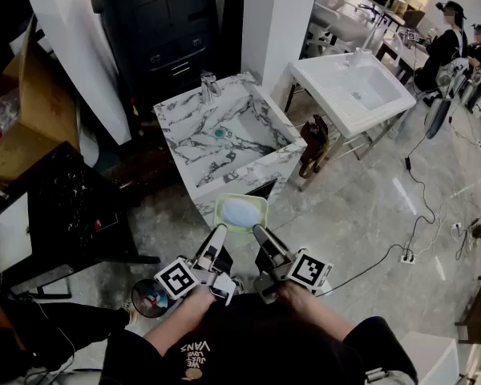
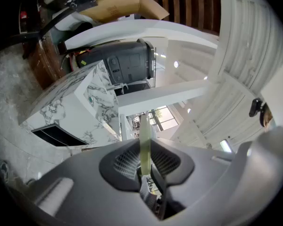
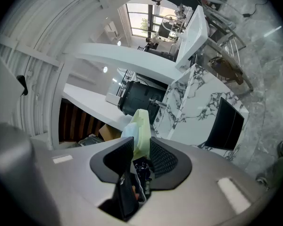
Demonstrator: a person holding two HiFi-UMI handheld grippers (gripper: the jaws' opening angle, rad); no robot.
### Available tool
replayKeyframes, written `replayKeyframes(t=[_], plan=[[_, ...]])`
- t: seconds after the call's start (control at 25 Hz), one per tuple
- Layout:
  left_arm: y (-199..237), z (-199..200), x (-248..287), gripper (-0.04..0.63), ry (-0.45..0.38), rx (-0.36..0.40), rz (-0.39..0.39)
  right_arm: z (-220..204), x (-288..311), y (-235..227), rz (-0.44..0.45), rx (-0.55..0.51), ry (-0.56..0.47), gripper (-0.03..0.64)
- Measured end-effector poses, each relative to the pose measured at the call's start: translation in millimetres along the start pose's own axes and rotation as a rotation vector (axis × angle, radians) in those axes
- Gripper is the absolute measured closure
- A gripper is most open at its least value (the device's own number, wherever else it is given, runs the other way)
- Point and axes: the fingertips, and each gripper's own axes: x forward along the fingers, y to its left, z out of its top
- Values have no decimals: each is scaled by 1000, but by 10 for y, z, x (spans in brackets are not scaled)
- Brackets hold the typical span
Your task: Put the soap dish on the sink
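wear: black short-sleeved top [image 1: 248, 351], pale lettering [image 1: 194, 350] across the chest | left tool [image 1: 219, 233]: grey fingers, white cube [image 1: 180, 279] with black square markers | right tool [image 1: 259, 233]: same build, own marker cube [image 1: 309, 269] | jaw faces: smooth grey shells, black cross-hatched pads [image 2: 125, 161]

One soap dish [image 1: 259, 202], one soap bar [image 1: 239, 212]. Two tongs: left tongs [image 1: 219, 233], right tongs [image 1: 259, 233]. Two sinks show clearly: marbled sink [image 1: 194, 135] at twelve o'clock, white sink [image 1: 321, 74] at one o'clock.
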Motion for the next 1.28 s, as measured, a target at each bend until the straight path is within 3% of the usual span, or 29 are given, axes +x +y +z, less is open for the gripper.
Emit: replayKeyframes(t=[0.32, 0.68, 1.28], plan=[[15, -13, 30, 476, 3, -7, 0, -18, -38, -95, -46, 38, -8, 522], [3, 12, 218, 476, 13, -11, -24, 181, 45, -97, -17, 10, -30, 522], [77, 180, 1153, 476, -83, -13, 15, 1054, 558, -401, 19, 3, 70, 522]])
